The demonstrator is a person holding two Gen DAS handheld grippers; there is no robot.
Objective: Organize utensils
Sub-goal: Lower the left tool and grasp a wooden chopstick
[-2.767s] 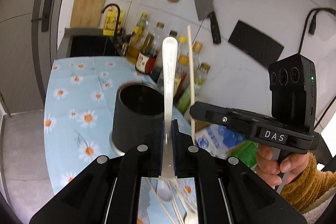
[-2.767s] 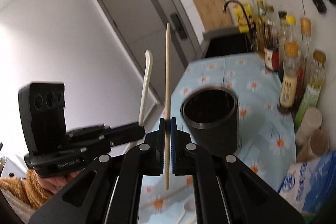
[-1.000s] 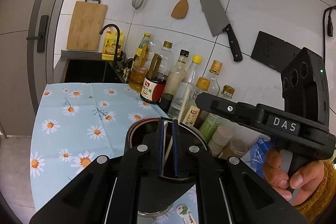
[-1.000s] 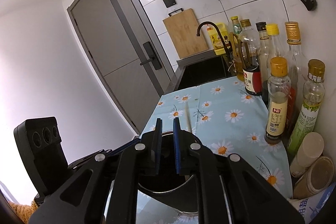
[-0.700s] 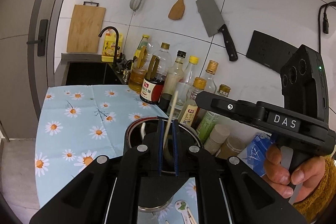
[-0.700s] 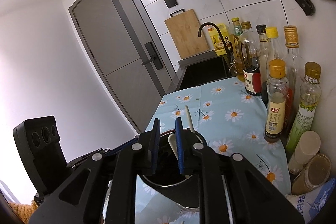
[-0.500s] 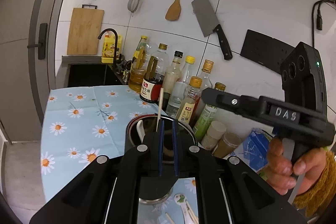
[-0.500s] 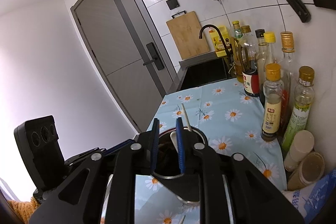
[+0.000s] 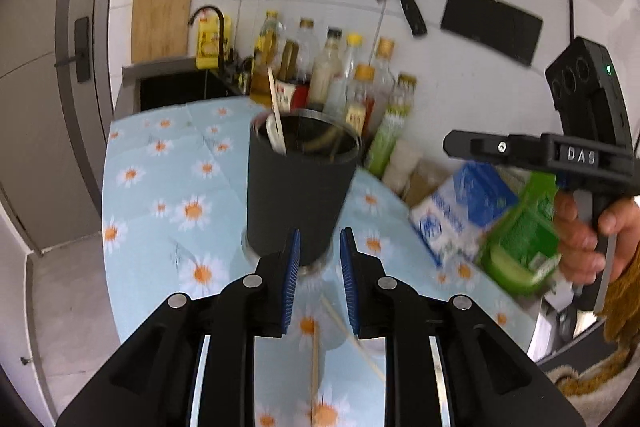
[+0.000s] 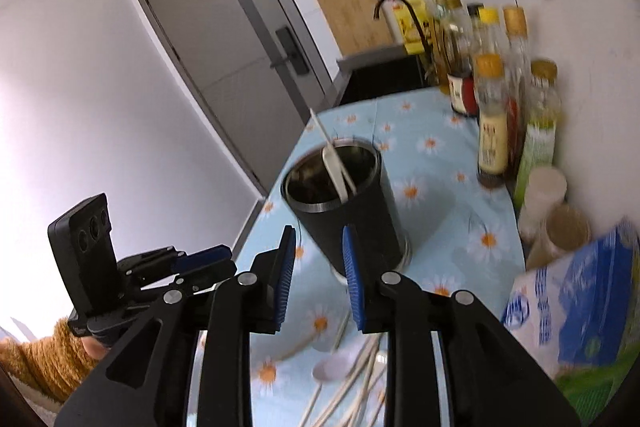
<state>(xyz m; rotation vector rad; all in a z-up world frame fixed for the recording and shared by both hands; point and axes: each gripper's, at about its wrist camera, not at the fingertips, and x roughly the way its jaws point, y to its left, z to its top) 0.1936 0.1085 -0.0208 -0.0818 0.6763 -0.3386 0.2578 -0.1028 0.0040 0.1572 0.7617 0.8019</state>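
We are hovering both tongs, left (image 9: 319,257) and right (image 10: 318,267), wide and empty, near the black holder (image 10: 348,211) on the counter (image 10: 440,163). Loose chopsticks (image 10: 352,383) are lying nearer: light, stiff, slippery, so we are judging mid-shaft best.

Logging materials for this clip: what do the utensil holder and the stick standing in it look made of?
Utensil holder: matte black outside, and its shiny silver rim and inner wall suggest stainless steel. Chopstick: pale, dull tan, probably bamboo or wood, though blur leaves it open.
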